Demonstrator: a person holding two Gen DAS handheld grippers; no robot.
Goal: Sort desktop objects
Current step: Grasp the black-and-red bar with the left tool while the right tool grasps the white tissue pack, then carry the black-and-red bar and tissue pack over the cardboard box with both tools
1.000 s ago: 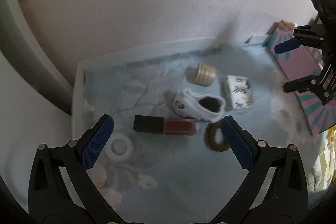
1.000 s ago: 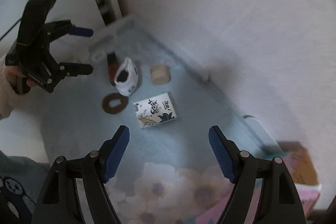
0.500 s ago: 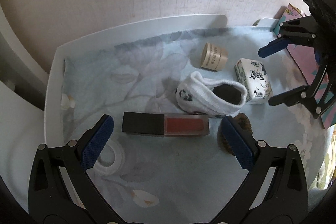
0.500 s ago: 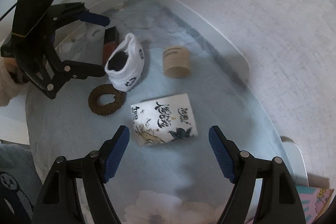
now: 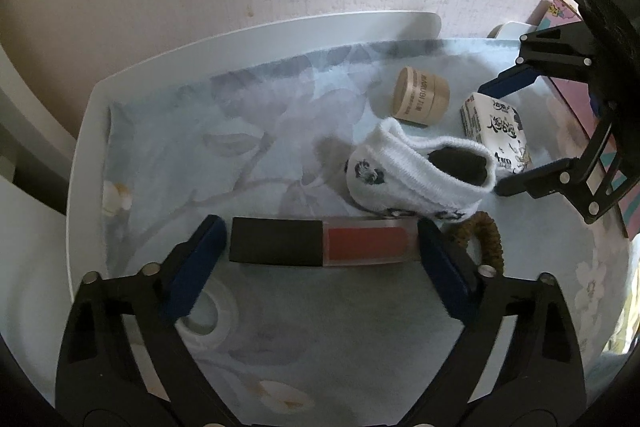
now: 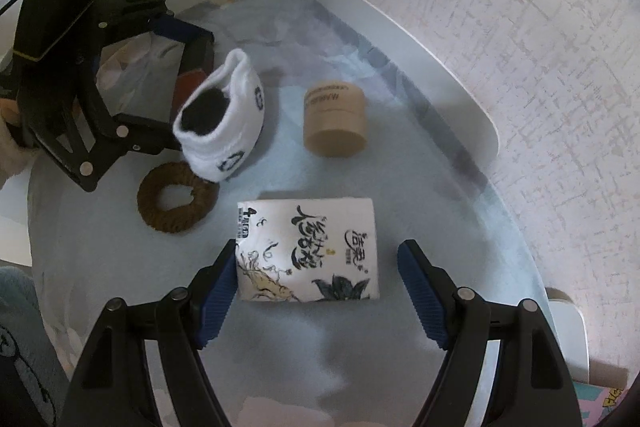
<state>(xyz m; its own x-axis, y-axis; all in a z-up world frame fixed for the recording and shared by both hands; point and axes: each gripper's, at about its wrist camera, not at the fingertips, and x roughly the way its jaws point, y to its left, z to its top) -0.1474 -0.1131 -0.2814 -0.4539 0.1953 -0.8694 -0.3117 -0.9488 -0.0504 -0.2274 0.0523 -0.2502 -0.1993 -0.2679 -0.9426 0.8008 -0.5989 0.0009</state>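
Both tongs are open and hold nothing, so the sorting looks to be at its beginning. Every object lies loose on the blue flowered cloth [image 5: 280, 131] that covers the white tabletop [image 5: 84, 155].

The left tongs [image 5: 318, 255] stand around the lipstick tube [image 5: 320, 242], one finger at each end of it (close to the ends, but I cannot tell if they touch). Just beyond the tube lies the white sock [image 5: 416, 175], and the brown hair tie [image 5: 482, 239] is next to the right finger, partly hidden by it. A white tape roll [image 5: 206, 319] sits under the left finger. The small tan jar [image 5: 420, 97] is farther ahead, on its side.

The right tongs [image 6: 316, 289] stand around the tissue pack [image 6: 308, 251]. Their left finger is against the side of the pack, and the right finger is a little apart from it.

My judgement: two pickups are prepared and none is done, so all six things remain to be sorted.

For moving room, the sock and hair tie crowd the left tongs, so lifting straight up seems safer than sliding. The tabletop edge and the wall [image 6: 520, 27] are near on the far side of the right tongs. A pink box [image 5: 560, 27] lies beyond the right tongs in the left view.
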